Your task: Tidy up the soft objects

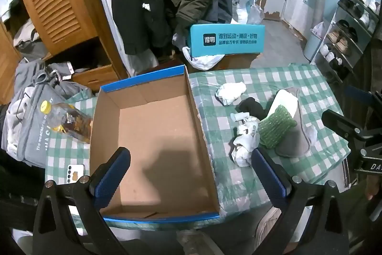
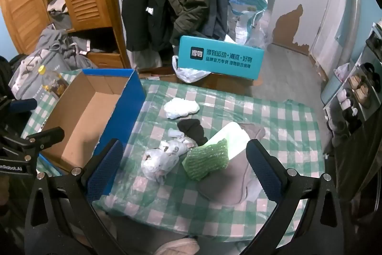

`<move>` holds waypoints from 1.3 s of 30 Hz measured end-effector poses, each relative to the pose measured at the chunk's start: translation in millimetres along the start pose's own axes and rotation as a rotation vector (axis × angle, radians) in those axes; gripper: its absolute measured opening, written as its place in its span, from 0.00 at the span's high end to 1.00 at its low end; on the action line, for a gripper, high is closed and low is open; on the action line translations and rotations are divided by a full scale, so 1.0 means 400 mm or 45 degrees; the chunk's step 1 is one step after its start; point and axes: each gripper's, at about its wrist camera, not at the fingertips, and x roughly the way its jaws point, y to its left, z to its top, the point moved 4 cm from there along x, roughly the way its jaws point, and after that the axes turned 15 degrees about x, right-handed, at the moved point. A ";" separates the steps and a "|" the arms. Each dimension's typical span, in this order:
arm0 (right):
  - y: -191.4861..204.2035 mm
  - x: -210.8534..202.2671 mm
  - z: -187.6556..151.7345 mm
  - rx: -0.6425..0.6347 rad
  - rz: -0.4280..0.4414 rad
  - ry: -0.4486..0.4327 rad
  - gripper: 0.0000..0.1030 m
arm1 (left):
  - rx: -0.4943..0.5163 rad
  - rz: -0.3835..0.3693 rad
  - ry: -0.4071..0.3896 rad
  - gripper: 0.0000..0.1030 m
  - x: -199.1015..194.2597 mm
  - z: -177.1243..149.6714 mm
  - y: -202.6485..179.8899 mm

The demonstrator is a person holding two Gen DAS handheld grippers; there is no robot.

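soft items (image 2: pixel 205 154) heaped on cloth (image 2: pixel 274 116) right of empty box (image 1: pixel 155 135), likely their bin. left gripper (image 1: pixel 191 173) over box, right gripper (image 2: pixel 185 164) over heap; both wide, holding nothing.

grey slipper (image 2: pixel 229 181) partly under green wrap (image 2: pixel 206 160)

Dim cool indoor light, fisheye-warped edges (dark corners), soft shadows

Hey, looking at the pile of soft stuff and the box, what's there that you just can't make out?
- Grey cloth item: right wrist view, upper part buried under the green bubble wrap and the white pad.
- Cardboard box: left wrist view, near left corner hidden behind the left claw.
- Phone: left wrist view, partly covered by the claw frame.
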 end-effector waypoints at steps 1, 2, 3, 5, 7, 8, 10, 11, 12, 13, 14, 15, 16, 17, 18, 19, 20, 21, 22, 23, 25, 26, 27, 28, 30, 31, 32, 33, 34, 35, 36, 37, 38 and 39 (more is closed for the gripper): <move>0.000 0.000 0.000 -0.001 -0.003 0.004 0.02 | 0.001 -0.001 0.001 0.01 0.001 0.000 0.001; 0.000 0.001 -0.001 -0.001 -0.004 0.006 0.02 | 0.002 0.007 -0.004 0.01 -0.001 0.000 0.000; 0.000 0.001 -0.001 -0.001 -0.004 0.006 0.02 | 0.000 0.006 -0.003 0.01 -0.001 0.000 0.001; 0.001 0.001 -0.001 -0.001 -0.004 0.007 0.02 | -0.003 0.005 -0.004 0.01 -0.001 0.000 0.004; 0.001 0.001 -0.001 -0.001 -0.005 0.009 0.02 | -0.006 0.005 -0.005 0.01 -0.002 0.001 0.007; 0.001 0.001 -0.001 0.000 -0.005 0.009 0.02 | 0.004 0.012 -0.006 0.01 -0.001 0.000 0.000; 0.001 0.000 -0.001 -0.002 -0.004 0.008 0.02 | 0.005 0.012 -0.006 0.01 0.000 0.001 0.000; 0.000 -0.001 0.001 -0.002 -0.004 0.007 0.02 | 0.006 0.012 -0.005 0.01 0.001 0.001 0.000; -0.001 -0.002 0.002 -0.002 -0.006 0.005 0.02 | 0.007 0.011 -0.006 0.01 0.001 0.001 0.000; -0.002 -0.003 0.003 0.000 -0.006 0.004 0.02 | 0.006 0.013 -0.007 0.01 -0.001 0.001 0.000; -0.002 -0.002 0.003 0.002 -0.006 0.006 0.02 | 0.007 0.014 -0.008 0.01 -0.001 0.001 0.000; -0.003 -0.002 0.003 0.004 -0.007 0.006 0.02 | 0.009 0.014 -0.008 0.01 -0.001 0.001 0.000; -0.003 -0.002 0.003 0.006 -0.008 0.006 0.02 | 0.010 0.014 -0.009 0.01 -0.001 0.001 0.000; -0.006 -0.002 0.001 0.007 -0.010 0.006 0.02 | 0.011 0.014 -0.009 0.01 -0.001 0.001 0.000; -0.005 -0.001 0.000 0.008 -0.010 0.008 0.02 | 0.012 0.012 -0.009 0.01 0.000 0.002 0.000; -0.007 0.000 0.002 0.009 -0.010 0.009 0.02 | 0.012 0.013 -0.009 0.01 0.000 0.002 0.000; -0.011 0.001 0.005 0.009 -0.011 0.009 0.02 | 0.015 0.012 -0.008 0.01 -0.005 0.009 -0.002; -0.011 0.002 0.005 0.008 -0.010 0.010 0.02 | 0.017 0.012 -0.008 0.01 -0.003 0.008 0.000; -0.011 0.003 0.004 0.007 -0.009 0.012 0.02 | 0.022 0.010 -0.008 0.01 0.000 0.011 -0.003; -0.011 0.002 0.004 0.008 -0.008 0.009 0.02 | 0.025 0.010 -0.006 0.01 -0.001 0.015 -0.004; -0.012 0.004 0.002 0.008 -0.008 0.008 0.02 | 0.035 0.009 -0.005 0.01 -0.002 0.015 -0.002; -0.010 0.002 0.002 0.008 -0.009 0.010 0.02 | 0.037 0.012 -0.006 0.01 -0.001 0.015 -0.002; -0.010 0.003 0.002 0.008 -0.009 0.010 0.02 | 0.044 0.016 -0.011 0.01 -0.005 0.010 -0.010; -0.010 0.004 0.001 0.009 -0.009 0.010 0.02 | 0.049 0.021 -0.014 0.01 -0.006 0.010 -0.012; -0.009 0.003 0.001 0.008 -0.011 0.010 0.02 | 0.050 0.025 -0.017 0.01 -0.006 0.010 -0.013; -0.009 0.004 0.000 0.008 -0.011 0.011 0.02 | 0.050 0.024 -0.018 0.01 -0.006 0.010 -0.014; -0.009 0.004 0.000 0.007 -0.010 0.011 0.02 | 0.050 0.025 -0.017 0.01 -0.006 0.010 -0.014; -0.008 0.003 0.001 0.007 -0.011 0.011 0.02 | 0.050 0.026 -0.017 0.01 -0.005 0.011 -0.013; -0.008 0.002 0.001 0.008 -0.012 0.011 0.02 | 0.050 0.025 -0.016 0.01 -0.006 0.010 -0.014; -0.008 0.003 0.000 0.007 -0.012 0.012 0.02 | 0.051 0.023 -0.016 0.01 -0.006 0.010 -0.014; -0.008 0.003 0.000 0.007 -0.012 0.012 0.02 | 0.051 0.024 -0.016 0.01 -0.006 0.009 -0.015; -0.009 0.004 0.000 0.007 -0.012 0.012 0.02 | 0.052 0.024 -0.016 0.01 -0.006 0.009 -0.015; -0.008 0.004 0.000 0.008 -0.013 0.012 0.02 | 0.053 0.024 -0.016 0.01 -0.007 0.009 -0.015; -0.008 0.002 0.000 0.007 -0.012 0.012 0.02 | 0.052 0.025 -0.018 0.01 -0.006 0.008 -0.015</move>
